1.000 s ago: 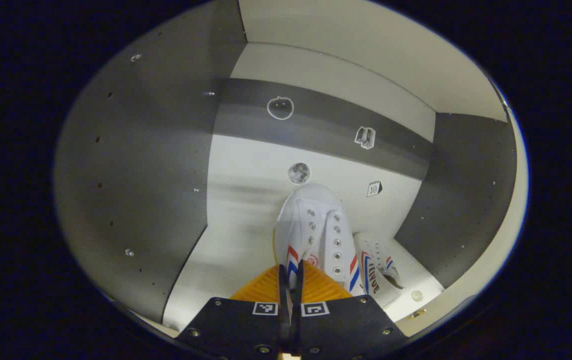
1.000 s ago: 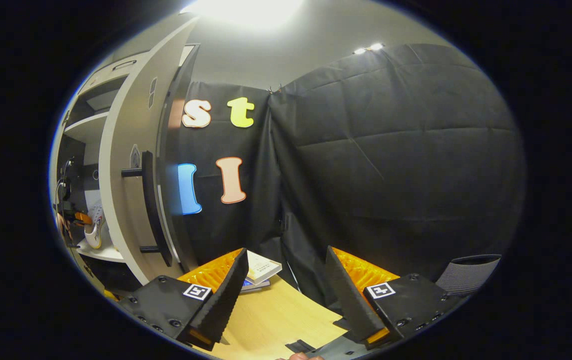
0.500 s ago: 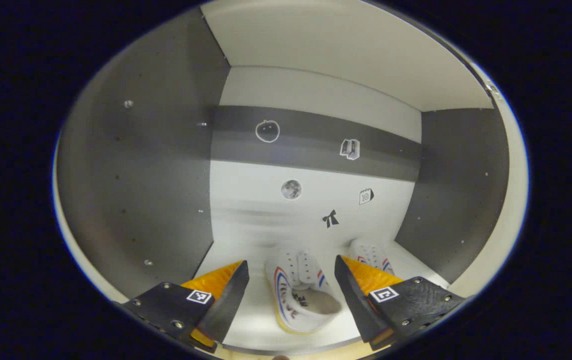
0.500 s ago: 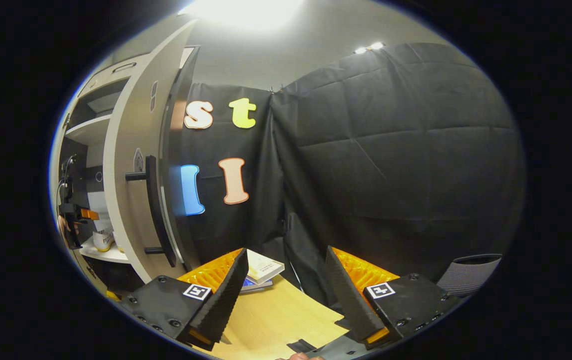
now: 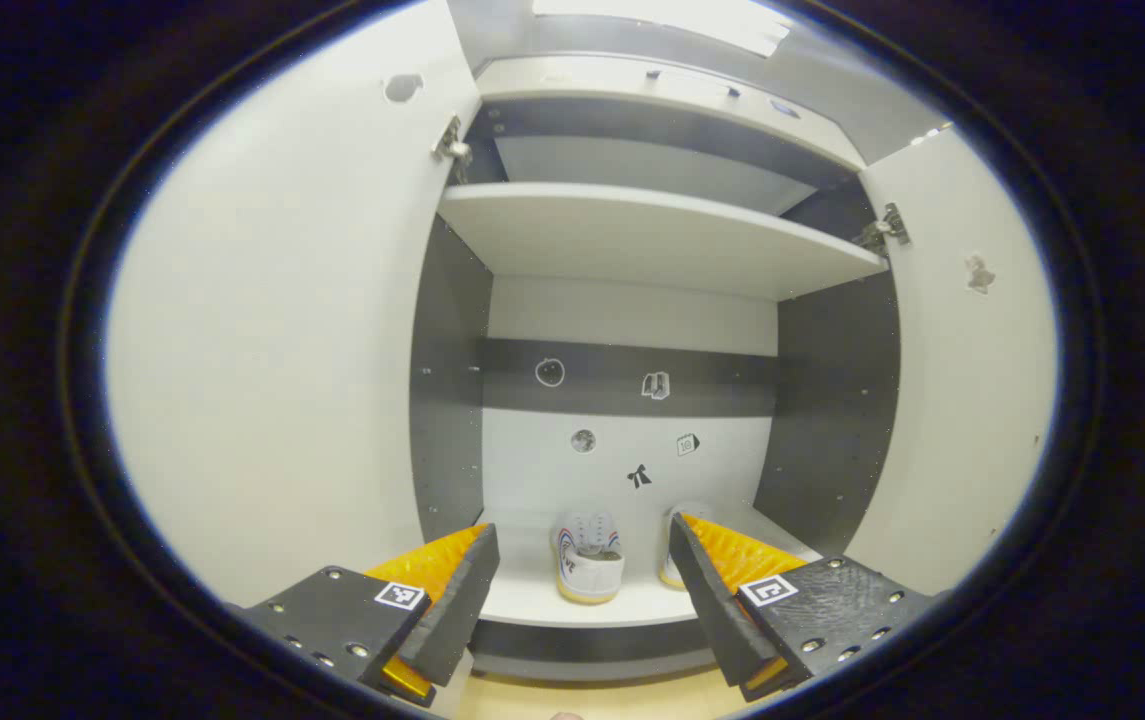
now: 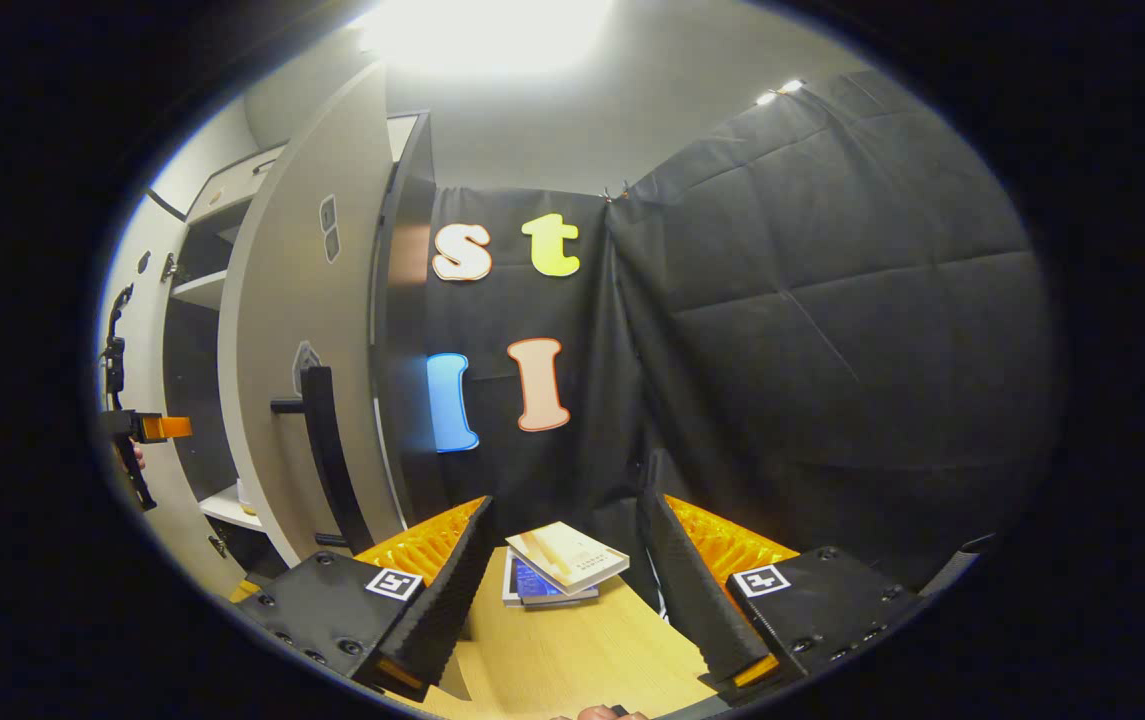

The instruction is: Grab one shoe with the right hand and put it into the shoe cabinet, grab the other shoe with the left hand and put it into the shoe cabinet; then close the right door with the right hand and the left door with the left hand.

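Shoe cabinet seen from the front in the left gripper view, both doors swung wide; left door and right door pale, side walls dark grey, back panel pale with a dark band carrying small stickers; one shelf spans the cabinet above, a further compartment sits over it. Two white shoes on the bottom shelf, heels toward the viewer: one shoe near the middle, standing free; the other shoe just to its right, partly hidden behind a finger. Left gripper held outside the cabinet in front of the bottom shelf, fingers spread wide, nothing between them; a strip of light wooden floor shows under the cabinet edge. In the right gripper view, the right gripper hangs over a light wooden table, fingers likewise spread wide and empty; a small stack of books lies on the table beyond the fingertips; black cloth forms the wall behind, a ceiling lamp glares above; the right door stands edge-on at left with its dark bar handle, the left gripper visible farther left by the cabinet opening.
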### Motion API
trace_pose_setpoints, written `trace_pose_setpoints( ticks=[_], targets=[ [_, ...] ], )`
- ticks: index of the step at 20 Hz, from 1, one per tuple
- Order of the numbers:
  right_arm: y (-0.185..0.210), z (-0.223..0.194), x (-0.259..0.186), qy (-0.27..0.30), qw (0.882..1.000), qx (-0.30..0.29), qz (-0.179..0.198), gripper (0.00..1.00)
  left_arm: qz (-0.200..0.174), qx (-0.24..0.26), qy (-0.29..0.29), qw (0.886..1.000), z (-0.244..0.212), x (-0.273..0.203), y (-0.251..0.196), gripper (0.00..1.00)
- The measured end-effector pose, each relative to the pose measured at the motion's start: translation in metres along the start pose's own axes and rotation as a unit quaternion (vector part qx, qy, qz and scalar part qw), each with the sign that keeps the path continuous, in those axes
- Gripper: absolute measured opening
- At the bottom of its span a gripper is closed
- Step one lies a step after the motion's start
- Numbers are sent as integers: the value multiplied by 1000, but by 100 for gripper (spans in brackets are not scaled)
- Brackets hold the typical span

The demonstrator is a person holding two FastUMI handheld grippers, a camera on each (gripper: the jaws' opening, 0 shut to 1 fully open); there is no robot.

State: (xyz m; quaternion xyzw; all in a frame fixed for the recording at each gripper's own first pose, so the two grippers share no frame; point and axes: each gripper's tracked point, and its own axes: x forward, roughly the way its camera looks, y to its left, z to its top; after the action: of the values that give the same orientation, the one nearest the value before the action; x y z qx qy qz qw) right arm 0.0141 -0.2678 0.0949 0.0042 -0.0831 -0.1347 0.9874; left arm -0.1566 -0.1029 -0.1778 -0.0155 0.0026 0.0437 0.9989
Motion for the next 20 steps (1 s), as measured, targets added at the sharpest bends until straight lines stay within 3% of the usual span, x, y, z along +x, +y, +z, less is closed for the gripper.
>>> trace_pose_setpoints(
  ticks=[1, 3, 4, 6, 10, 11, 13, 15, 16, 18, 19, 20],
  targets=[
    [4, 3, 4, 0, 1000, 3, 17, 97, 10, 3, -3, 1000, 1, -19, -1, 97],
    [13, 4, 9, 3, 999, 6, 52, 93, 26, 12, -11, 1000, 1, -59, -8, 100],
    [14, 4, 12, 8, 998, 7, 63, 100, 35, 18, -17, 999, 0, -81, -9, 97],
    [19, -3, 14, 28, 996, 5, 80, 92, 54, 25, -23, 998, -5, -115, -14, 97],
    [40, 7, 17, 27, 991, 8, 131, 97, 91, 9, 1, 996, -31, -176, -20, 100],
    [45, 12, 17, 19, 989, 5, 145, 92, 100, 11, 4, 995, -36, -190, -19, 97],
    [57, 21, 22, 9, 986, -10, 167, 97, 118, 12, 4, 993, -40, -215, -15, 100],
    [67, 27, 24, 0, 983, -28, 179, 92, 133, 7, 14, 991, -47, -232, -11, 97],
    [71, 32, 25, -8, 982, -37, 183, 97, 138, 5, 17, 990, -48, -236, -8, 97],
    [76, 33, 27, -14, 982, -46, 181, 92, 144, 0, 24, 989, -51, -243, -1, 97],
    [75, 32, 26, -13, 983, -50, 178, 96, 146, -1, 24, 989, -51, -244, 3, 100],
    [76, 30, 28, -8, 983, -51, 178, 92, 147, 0, 23, 989, -49, -244, 7, 100]
  ],
)
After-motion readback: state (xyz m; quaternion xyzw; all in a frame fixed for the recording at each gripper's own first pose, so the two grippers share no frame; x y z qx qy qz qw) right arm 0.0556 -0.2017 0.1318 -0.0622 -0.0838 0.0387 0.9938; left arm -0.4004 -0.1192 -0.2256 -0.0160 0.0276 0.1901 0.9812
